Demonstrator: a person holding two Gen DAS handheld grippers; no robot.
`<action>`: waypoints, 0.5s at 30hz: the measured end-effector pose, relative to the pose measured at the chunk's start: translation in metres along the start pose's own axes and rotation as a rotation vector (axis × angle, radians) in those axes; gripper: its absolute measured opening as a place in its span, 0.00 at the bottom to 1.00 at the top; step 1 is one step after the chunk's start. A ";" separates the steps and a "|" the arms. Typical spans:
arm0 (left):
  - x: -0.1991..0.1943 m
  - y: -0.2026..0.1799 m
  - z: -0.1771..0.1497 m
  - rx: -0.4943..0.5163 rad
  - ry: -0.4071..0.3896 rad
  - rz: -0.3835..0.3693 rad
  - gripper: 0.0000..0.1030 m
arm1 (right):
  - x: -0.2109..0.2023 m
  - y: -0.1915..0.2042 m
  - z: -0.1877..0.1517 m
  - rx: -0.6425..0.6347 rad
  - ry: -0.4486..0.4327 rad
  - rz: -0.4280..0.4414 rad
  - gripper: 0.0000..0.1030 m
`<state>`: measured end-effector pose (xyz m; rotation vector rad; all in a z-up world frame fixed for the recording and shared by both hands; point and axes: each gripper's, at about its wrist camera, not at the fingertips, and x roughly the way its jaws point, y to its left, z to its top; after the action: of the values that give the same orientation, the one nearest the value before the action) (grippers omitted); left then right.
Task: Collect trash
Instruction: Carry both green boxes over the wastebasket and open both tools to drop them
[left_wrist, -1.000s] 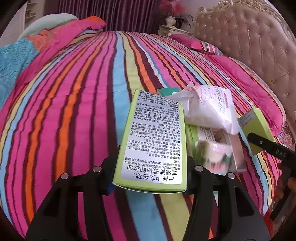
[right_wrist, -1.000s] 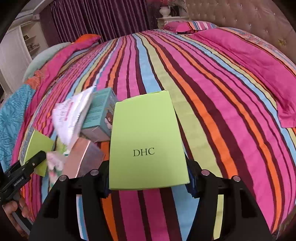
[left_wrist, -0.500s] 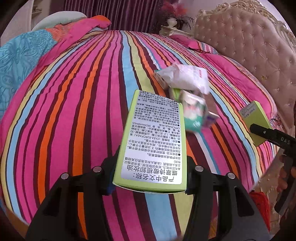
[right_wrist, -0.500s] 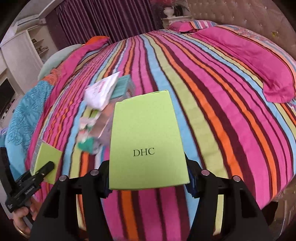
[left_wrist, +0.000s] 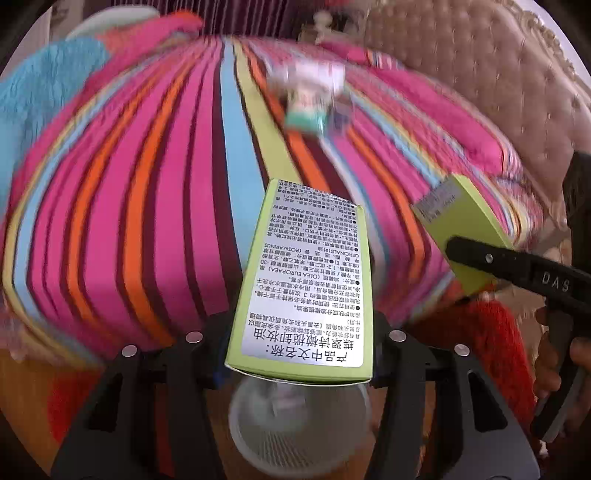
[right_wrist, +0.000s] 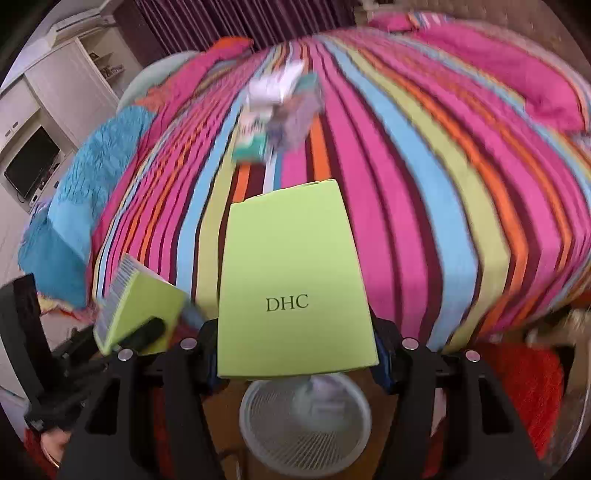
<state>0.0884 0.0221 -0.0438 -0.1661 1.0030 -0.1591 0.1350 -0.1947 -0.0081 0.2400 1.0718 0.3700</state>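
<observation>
two green boxes carried off the bed toward the bin.
left gripper (left_wrist: 301, 350) pinching the labelled green box (left_wrist: 306, 280), right gripper (right_wrist: 295, 354) clamped on the dhc box (right_wrist: 293, 284), both above the white mesh bin (right_wrist: 304, 424) on the floor. risk: releasing off-centre, clipping the rim, landing on the floor. more litter (right_wrist: 277, 114) left on the striped bedspread (right_wrist: 424, 192).

The bed cover (left_wrist: 155, 206) has pink, orange, blue and maroon stripes; both cardboard boxes (left_wrist: 306, 280) (right_wrist: 295, 280) are lime green.
</observation>
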 end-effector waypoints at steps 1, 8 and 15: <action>0.002 -0.001 -0.007 -0.007 0.018 -0.004 0.50 | 0.004 -0.001 -0.007 0.011 0.023 -0.001 0.56; 0.033 -0.005 -0.054 -0.067 0.186 0.005 0.50 | 0.036 -0.009 -0.050 0.096 0.212 0.007 0.56; 0.057 0.001 -0.074 -0.104 0.301 0.005 0.50 | 0.067 -0.016 -0.070 0.164 0.369 0.029 0.56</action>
<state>0.0561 0.0061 -0.1299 -0.2389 1.3120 -0.1299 0.1046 -0.1807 -0.1005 0.3419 1.4657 0.3605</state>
